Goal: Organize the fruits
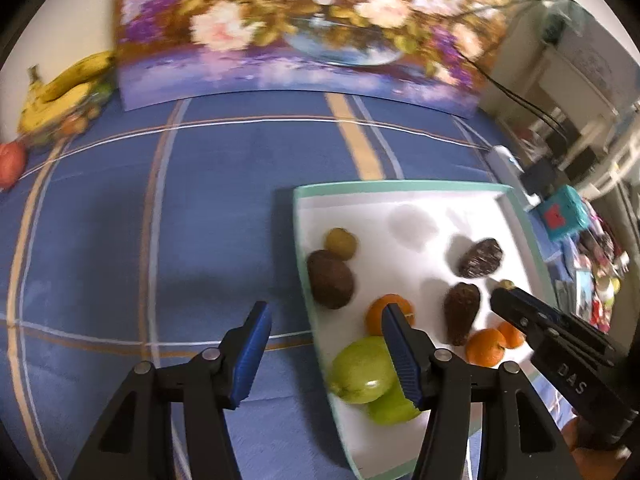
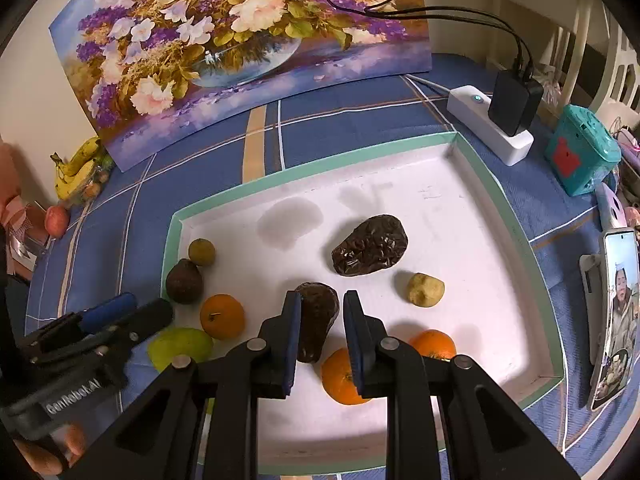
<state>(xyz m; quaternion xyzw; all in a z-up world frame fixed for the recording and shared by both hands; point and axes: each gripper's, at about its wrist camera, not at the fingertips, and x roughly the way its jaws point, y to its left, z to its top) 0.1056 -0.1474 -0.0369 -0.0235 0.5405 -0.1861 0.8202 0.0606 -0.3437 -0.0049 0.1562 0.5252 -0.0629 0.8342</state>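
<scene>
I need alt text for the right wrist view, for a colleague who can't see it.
A white shallow tray with a mint-green rim on a blue plaid tablecloth holds oranges, dark avocados, a green apple and small yellowish fruits. The right gripper, empty with its jaws narrowly apart, hovers over a dark brown avocado. The left gripper reaches in from the left.

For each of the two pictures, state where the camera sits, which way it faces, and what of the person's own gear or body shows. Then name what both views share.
Left wrist: on the left gripper, angled down over the tray's left edge; its open fingers and the right gripper show.
Right wrist: on the right gripper, angled down over the tray's middle; its fingers, the left gripper and a fingertip show.
Shared: tray, dark wrinkled fruit, flower painting, bananas.
</scene>
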